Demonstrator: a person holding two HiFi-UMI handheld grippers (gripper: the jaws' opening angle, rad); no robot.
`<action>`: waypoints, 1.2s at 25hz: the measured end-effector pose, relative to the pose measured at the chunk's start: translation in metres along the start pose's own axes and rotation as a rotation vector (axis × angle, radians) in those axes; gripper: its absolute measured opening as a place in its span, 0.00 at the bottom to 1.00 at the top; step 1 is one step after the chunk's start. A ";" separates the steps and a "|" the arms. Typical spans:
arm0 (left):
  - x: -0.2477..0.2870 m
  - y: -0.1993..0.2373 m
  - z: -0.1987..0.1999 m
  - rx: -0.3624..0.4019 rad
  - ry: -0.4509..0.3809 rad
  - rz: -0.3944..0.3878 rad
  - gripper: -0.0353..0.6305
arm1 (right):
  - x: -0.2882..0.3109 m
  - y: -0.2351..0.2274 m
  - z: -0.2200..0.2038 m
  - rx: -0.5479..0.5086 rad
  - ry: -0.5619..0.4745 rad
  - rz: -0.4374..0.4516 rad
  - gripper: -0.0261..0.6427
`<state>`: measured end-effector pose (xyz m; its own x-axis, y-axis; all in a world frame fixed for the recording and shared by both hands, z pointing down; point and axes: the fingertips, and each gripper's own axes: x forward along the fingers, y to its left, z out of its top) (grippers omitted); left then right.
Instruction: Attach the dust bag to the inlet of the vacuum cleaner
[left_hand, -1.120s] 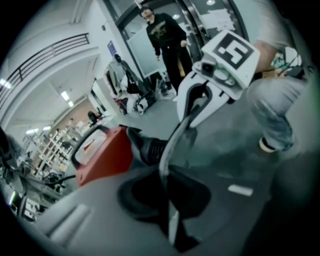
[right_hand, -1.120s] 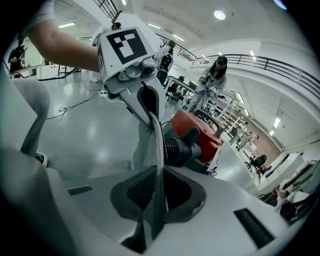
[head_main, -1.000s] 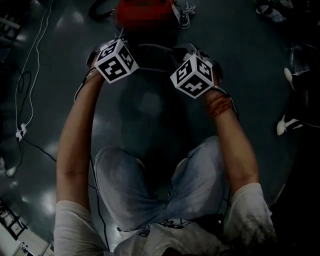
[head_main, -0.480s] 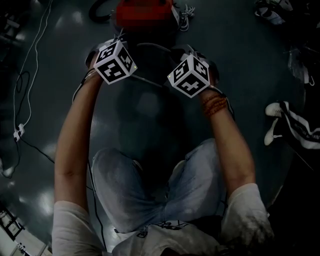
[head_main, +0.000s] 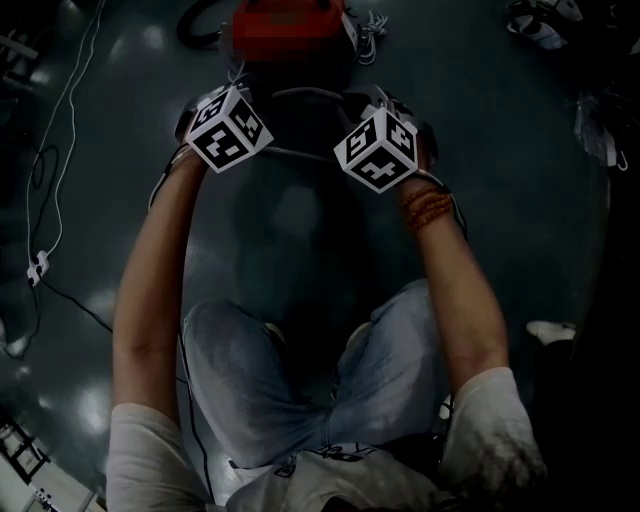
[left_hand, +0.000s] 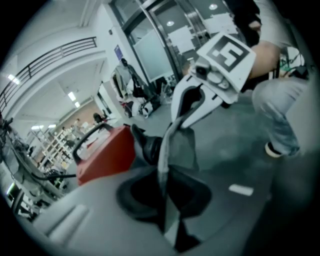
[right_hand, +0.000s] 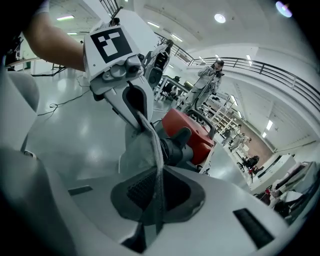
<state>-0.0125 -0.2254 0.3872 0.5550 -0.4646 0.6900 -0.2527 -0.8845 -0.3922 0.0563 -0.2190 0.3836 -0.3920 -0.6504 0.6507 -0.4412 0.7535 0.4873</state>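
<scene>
Dust bag (left_hand: 177, 150) hangs stretched between the two grippers, just short of the red vacuum cleaner (head_main: 285, 30). Its long axis follows the taut top hem, which runs left to right across the head view, crosswise to the person's thighs. The cloth drops from that hem toward the floor (head_main: 500, 150). The inlet (left_hand: 147, 147) sits just behind the bag, apart from it, its open end toward the cloth.

Left gripper (left_hand: 165, 200): jaws nearly together and just opening, the hem still pinched between them. Right gripper (right_hand: 157, 200): jaws nearly together, clamped on the opposite end of the same hem.

Against one second ago: both grippers sit almost where they were. The right marker cube (head_main: 376, 148) lies slightly further left, so the gap between the cubes is narrower. The white shoe (head_main: 550, 330) at the right edge is lower in the picture.

Materials: bag is soft, creased grey cloth with a thicker pale seam. Vacuum body is smooth red with a black handle (right_hand: 202, 120). Inlet is a short black tubular stub. Floor is glossy grey.
</scene>
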 end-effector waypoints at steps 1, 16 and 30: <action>0.000 0.000 0.000 -0.009 -0.008 0.006 0.10 | -0.001 0.000 0.000 0.012 -0.006 -0.002 0.08; -0.108 0.004 0.030 -0.430 -0.348 0.413 0.25 | -0.085 -0.020 0.008 0.456 -0.299 -0.120 0.15; -0.167 -0.020 0.101 -0.641 -0.589 0.525 0.06 | -0.159 0.017 0.107 0.622 -0.649 -0.129 0.05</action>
<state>-0.0198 -0.1255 0.2180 0.5098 -0.8590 0.0475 -0.8583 -0.5116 -0.0402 0.0247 -0.1127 0.2261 -0.6039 -0.7944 0.0654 -0.7957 0.6056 0.0086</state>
